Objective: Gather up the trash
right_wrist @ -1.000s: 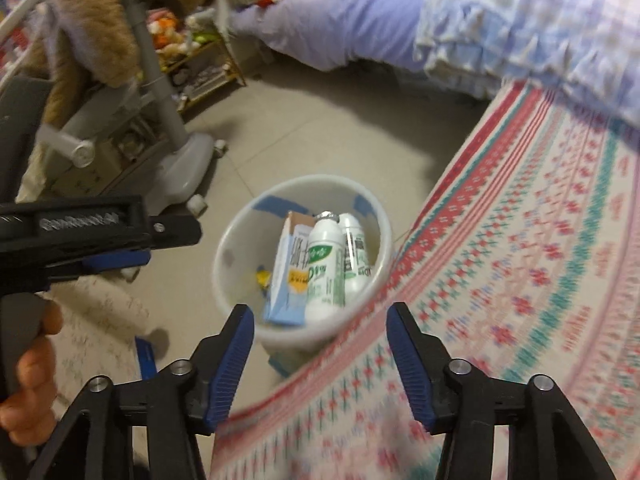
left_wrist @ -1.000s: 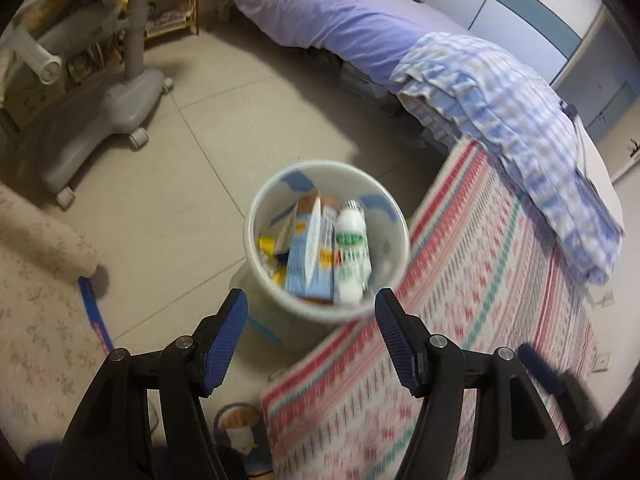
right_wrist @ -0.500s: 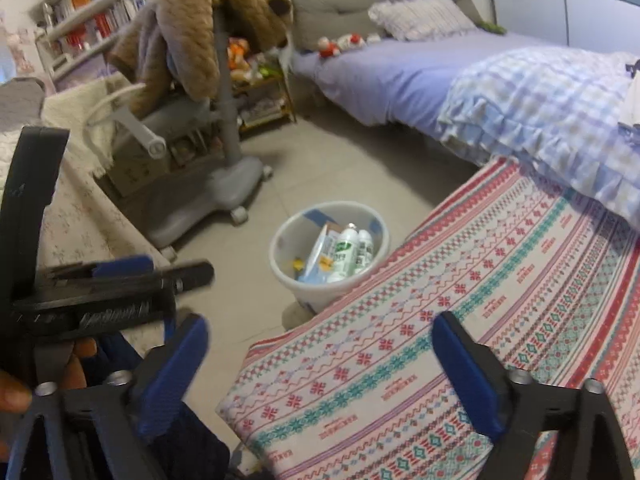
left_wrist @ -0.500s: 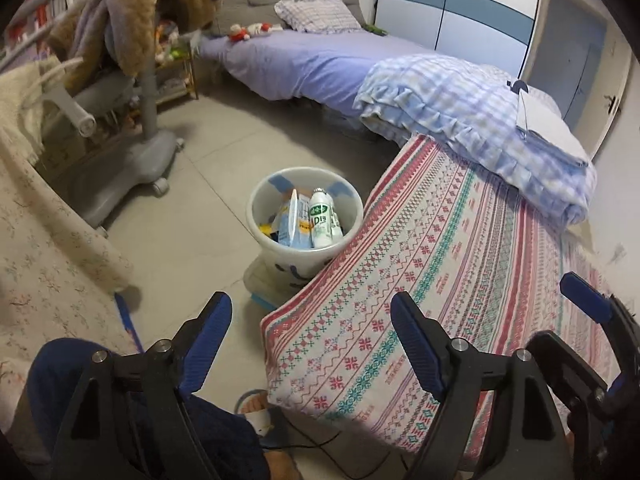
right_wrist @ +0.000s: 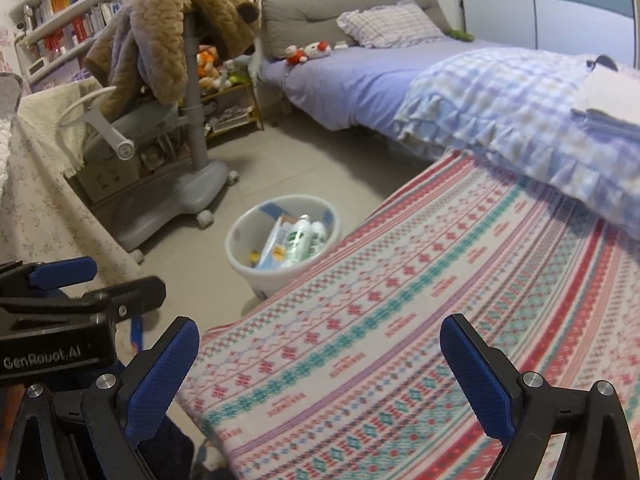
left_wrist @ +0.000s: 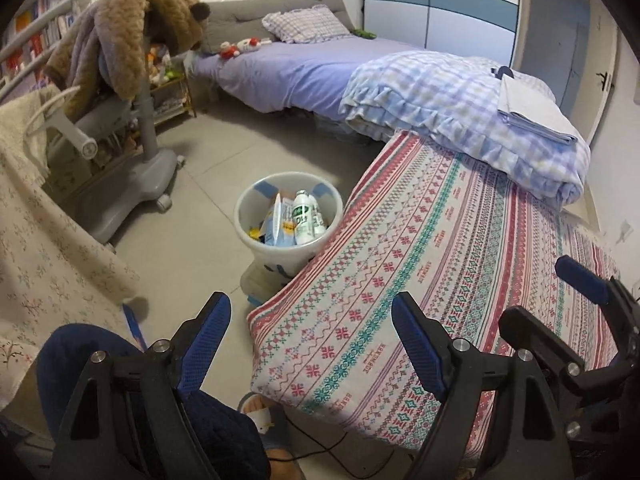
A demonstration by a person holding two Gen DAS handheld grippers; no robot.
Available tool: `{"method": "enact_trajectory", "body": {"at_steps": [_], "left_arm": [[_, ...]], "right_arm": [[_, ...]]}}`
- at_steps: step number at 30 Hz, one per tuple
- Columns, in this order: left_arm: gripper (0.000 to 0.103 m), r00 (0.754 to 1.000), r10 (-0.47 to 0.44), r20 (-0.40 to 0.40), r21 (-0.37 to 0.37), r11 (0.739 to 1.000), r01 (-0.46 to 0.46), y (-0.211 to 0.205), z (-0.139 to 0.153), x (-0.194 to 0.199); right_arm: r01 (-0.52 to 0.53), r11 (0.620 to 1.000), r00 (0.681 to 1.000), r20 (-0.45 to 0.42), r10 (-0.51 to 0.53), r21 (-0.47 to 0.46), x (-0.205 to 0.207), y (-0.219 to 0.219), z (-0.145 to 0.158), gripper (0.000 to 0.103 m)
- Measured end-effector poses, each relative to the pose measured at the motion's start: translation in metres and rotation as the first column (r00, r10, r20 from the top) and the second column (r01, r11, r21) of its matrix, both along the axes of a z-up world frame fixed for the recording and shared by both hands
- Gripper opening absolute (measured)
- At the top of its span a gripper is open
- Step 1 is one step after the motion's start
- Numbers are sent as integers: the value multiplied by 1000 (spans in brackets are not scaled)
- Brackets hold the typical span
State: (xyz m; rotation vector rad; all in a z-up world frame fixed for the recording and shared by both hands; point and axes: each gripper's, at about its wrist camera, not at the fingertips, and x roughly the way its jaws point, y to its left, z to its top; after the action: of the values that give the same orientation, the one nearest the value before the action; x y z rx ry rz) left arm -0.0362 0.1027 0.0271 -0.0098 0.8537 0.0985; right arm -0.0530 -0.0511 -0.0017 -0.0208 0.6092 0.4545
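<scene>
A white trash bin (left_wrist: 280,258) stands on the grey floor against the edge of the patterned bed cover. Inside it lie white bottles with green labels (left_wrist: 305,218) and a blue-and-white carton (left_wrist: 280,224). The right wrist view shows the same bin (right_wrist: 272,276), bottles (right_wrist: 299,240) and carton (right_wrist: 274,246). My left gripper (left_wrist: 309,308) hovers well back from the bin, open, with nothing between its fingers. My right gripper (right_wrist: 320,326) hangs over the bed cover, wide open and empty. Each gripper shows at the edge of the other's view.
The striped bed cover (left_wrist: 440,280) fills the right side, with a checked blue quilt (left_wrist: 460,120) behind it. A grey wheeled chair base (left_wrist: 132,192) stands left of the bin. A floral cloth (left_wrist: 48,264) hangs at the left. A person's dark-trousered knee (left_wrist: 80,356) is below.
Both grippers have drawn back and upward from just above the bin, which now looks small and far. Both sets of jaws stand wider than before. The bin's contents look the same.
</scene>
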Motion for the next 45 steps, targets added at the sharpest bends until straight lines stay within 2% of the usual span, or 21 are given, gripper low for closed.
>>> {"method": "enact_trajectory", "body": {"at_steps": [9, 45], "left_arm": [[85, 1000, -16, -5, 10, 1000, 16, -8, 5, -4], [85, 1000, 4, -26, 20, 1000, -3, -1, 0, 0]], "right_arm": [[25, 999, 1000, -3, -25, 44, 0, -16, 6, 102], [37, 999, 999, -12, -37, 21, 6, -14, -1, 103]]}}
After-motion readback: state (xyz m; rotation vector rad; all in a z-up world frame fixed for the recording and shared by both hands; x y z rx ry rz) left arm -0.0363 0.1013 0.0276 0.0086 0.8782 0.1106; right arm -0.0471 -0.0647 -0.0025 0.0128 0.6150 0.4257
